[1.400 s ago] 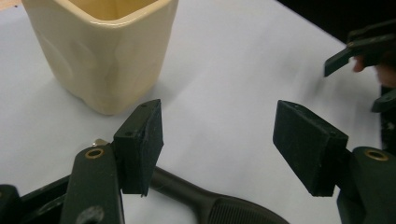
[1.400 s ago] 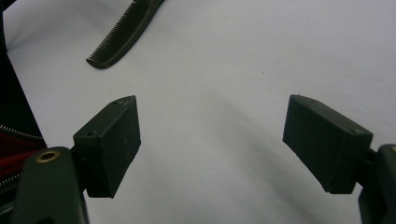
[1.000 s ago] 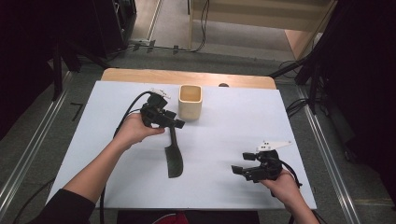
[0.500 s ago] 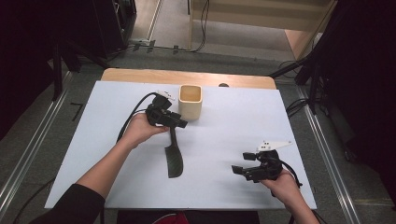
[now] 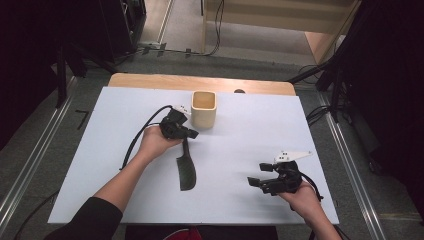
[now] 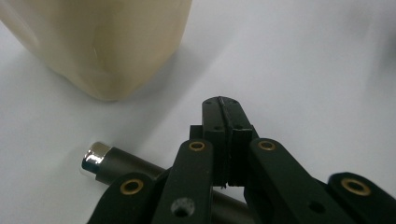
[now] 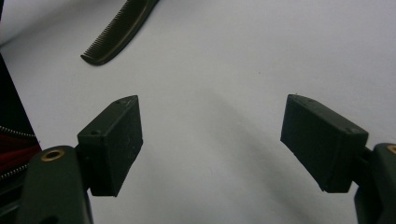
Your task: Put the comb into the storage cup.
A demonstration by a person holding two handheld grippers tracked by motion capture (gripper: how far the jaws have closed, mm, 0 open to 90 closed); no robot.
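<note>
A dark comb (image 5: 186, 172) lies on the white table sheet, its teeth end toward me and its handle pointing at a cream square cup (image 5: 204, 108). My left gripper (image 5: 190, 134) sits low over the handle end, just left of the cup. In the left gripper view its jaws have just been closing and the left gripper (image 6: 224, 105) now has its pads pressed flat together with no gap. The comb handle (image 6: 100, 156), tipped with a silver cap, runs underneath the linkage, not between the pads. My right gripper (image 5: 254, 181) rests near the front right, open and empty (image 7: 212, 140).
The cup (image 6: 93, 42) stands close ahead of the left jaws. The comb's teeth (image 7: 122, 30) lie far ahead of the right jaws. The white sheet (image 5: 250, 140) covers a wooden table (image 5: 150, 80); black stands and cables surround it on the floor.
My left hand has sunk toward the table at the comb's handle end and its jaws have closed. The comb, the cup and my right gripper have stayed in place.
</note>
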